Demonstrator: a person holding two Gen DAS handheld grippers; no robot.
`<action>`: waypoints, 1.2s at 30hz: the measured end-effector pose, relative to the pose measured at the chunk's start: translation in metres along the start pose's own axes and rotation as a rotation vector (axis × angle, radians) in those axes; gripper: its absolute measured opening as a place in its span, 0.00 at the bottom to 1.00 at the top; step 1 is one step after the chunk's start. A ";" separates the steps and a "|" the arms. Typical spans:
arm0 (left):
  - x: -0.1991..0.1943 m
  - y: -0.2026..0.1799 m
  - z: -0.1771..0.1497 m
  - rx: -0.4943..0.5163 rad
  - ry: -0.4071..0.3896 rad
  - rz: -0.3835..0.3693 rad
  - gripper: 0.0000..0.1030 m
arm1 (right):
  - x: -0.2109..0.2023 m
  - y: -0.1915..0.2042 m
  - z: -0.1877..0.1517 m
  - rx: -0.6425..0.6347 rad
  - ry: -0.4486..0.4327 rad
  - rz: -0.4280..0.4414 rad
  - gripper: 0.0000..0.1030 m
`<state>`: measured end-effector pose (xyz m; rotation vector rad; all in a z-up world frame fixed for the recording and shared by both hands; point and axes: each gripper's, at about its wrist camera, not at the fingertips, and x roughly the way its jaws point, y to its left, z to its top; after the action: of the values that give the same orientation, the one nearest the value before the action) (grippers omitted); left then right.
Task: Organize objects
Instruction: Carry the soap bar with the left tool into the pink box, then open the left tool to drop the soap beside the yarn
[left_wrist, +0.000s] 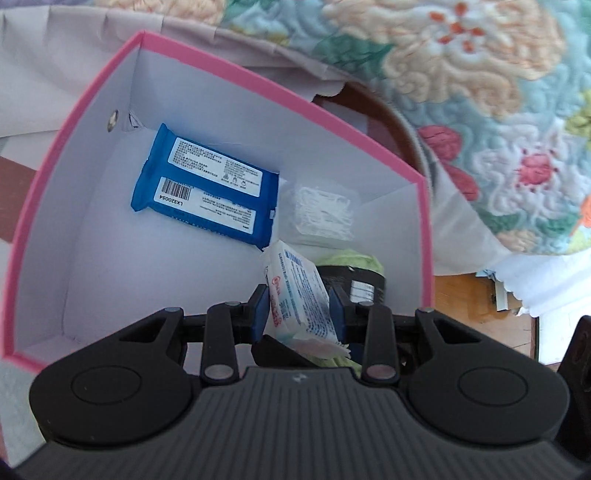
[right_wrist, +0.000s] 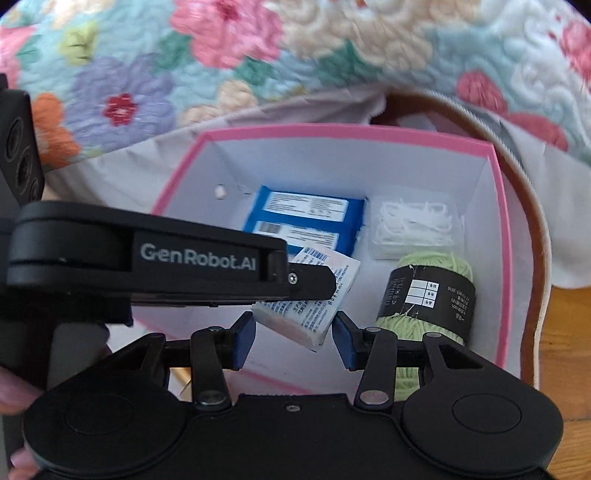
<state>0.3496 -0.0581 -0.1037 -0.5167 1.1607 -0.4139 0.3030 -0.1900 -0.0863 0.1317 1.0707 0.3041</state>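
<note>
This is a home, most likely a bedroom. A quilted bedspread (right_wrist: 258, 66) stitched with pink, purple and orange flowers on pale blue hangs over a plain sheet (right_wrist: 122, 173). Beside it runs a wooden floor (right_wrist: 569, 314). A pink-rimmed cardboard box (right_wrist: 332, 132) holds small household things: a blue pack of wipes (left_wrist: 207, 184), a pocket pack of tissues (left_wrist: 299, 291), a clear case of floss picks (right_wrist: 415, 225) and a ball of green yarn (right_wrist: 428, 295).

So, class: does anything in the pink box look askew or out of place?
Only the white tissue pack: it hangs tilted above the pink box floor, gripped by the left gripper. The blue wipes pack, floss picks and green yarn lie settled.
</note>
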 end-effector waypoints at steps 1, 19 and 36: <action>0.004 0.002 0.001 -0.007 0.005 -0.006 0.31 | 0.004 -0.001 0.000 0.002 -0.001 -0.009 0.49; 0.010 -0.013 -0.002 0.115 0.000 0.140 0.41 | 0.024 -0.003 -0.004 -0.158 -0.019 -0.122 0.55; -0.132 -0.041 -0.042 0.226 0.028 0.155 0.45 | -0.132 0.032 -0.039 -0.258 -0.143 0.013 0.56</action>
<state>0.2630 -0.0243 0.0067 -0.2232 1.1552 -0.4129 0.2049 -0.2020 0.0143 -0.0699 0.8807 0.4349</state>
